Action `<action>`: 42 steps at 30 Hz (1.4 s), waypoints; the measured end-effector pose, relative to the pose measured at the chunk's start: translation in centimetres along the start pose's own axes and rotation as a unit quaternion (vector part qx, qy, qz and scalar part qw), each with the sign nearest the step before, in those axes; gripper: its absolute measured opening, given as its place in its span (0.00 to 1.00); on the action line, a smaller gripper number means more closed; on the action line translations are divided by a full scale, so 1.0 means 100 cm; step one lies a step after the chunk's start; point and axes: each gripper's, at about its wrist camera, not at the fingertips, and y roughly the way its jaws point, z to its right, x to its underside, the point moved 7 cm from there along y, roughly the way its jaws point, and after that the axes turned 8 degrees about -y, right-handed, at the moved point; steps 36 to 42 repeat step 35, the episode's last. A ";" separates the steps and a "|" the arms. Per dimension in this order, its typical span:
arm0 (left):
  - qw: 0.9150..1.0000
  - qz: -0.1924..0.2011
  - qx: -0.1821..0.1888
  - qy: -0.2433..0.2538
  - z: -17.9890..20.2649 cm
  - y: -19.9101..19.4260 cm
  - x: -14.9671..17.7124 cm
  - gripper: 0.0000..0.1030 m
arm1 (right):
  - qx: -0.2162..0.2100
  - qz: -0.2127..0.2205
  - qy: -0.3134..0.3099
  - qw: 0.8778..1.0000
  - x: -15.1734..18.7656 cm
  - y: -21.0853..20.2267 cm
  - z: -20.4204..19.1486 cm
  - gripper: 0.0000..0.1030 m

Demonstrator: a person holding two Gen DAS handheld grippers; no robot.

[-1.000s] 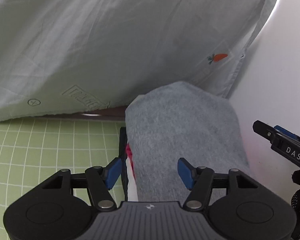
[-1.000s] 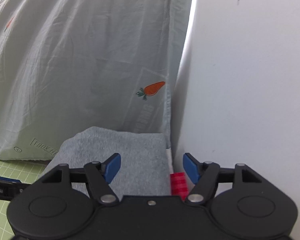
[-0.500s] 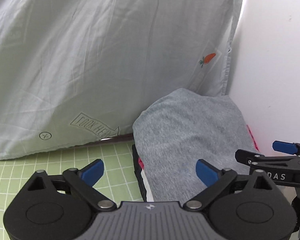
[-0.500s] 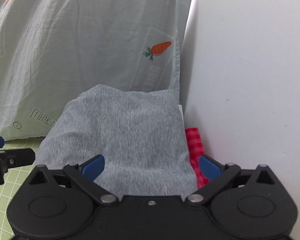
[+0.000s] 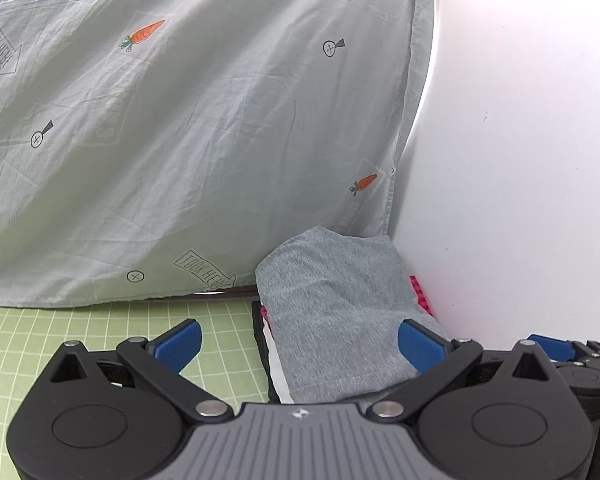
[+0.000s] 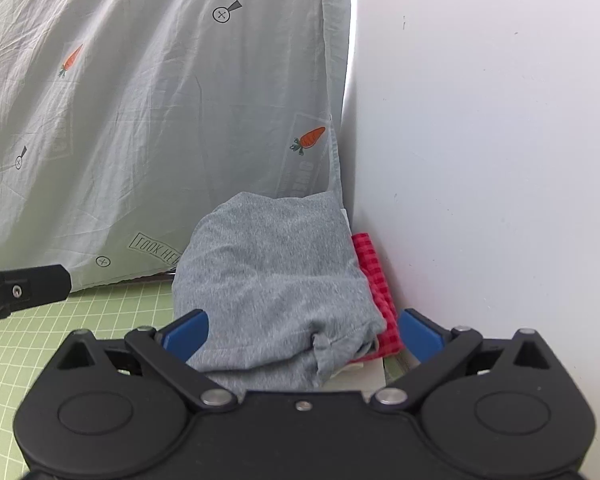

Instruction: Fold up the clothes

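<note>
Two grippers are in my feeds, and both stand spread wide with nothing between their pads. My left gripper point(image 5: 298, 340) straddles the near left edge of the stack point(image 5: 336, 312); my right gripper point(image 6: 302, 332) straddles its near right end. I cannot tell whether either one's pads touch the cloth.

The stack sits on the green mat point(image 5: 80, 332), pushed into the corner where the sheet point(image 5: 180, 140) meets the white wall point(image 5: 520, 160). A folded grey garment point(image 6: 268, 272) lies on top and covers most of what is beneath it.

Hidden or unclear:
- The lower layers show only as edges. I cannot say what garments they are or how many.
- The near end of the stack is cut off by each gripper's body in its own view.
- The sheet's bottom edge hides whatever lies behind it; a thin dark strip shows under the hem, too small to identify.
- The printed lettering on the sheet reads mirrored and is only partly legible.

Differences between views:
- The left wrist view shows a black layer point(image 5: 260, 344) at the stack's left side, with white and pink edges above it. The right wrist view does not show these.
- The right wrist view shows a red checked cloth point(image 6: 376, 280) along the wall side, with a white edge under it. The left wrist view shows only a sliver of it.
- Each view catches a part of the other gripper at its edge.
</note>
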 end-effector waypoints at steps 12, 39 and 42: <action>0.998 -0.054 -0.005 0.023 -0.001 -0.045 0.063 1.00 | 0.012 -0.040 0.016 0.999 0.063 -0.066 -0.006 1.00; 0.997 -0.065 -0.009 0.033 -0.008 -0.054 0.077 1.00 | 0.014 -0.053 0.031 0.998 0.083 -0.081 -0.008 1.00; 0.997 -0.065 -0.009 0.033 -0.008 -0.054 0.077 1.00 | 0.014 -0.053 0.031 0.998 0.083 -0.081 -0.008 1.00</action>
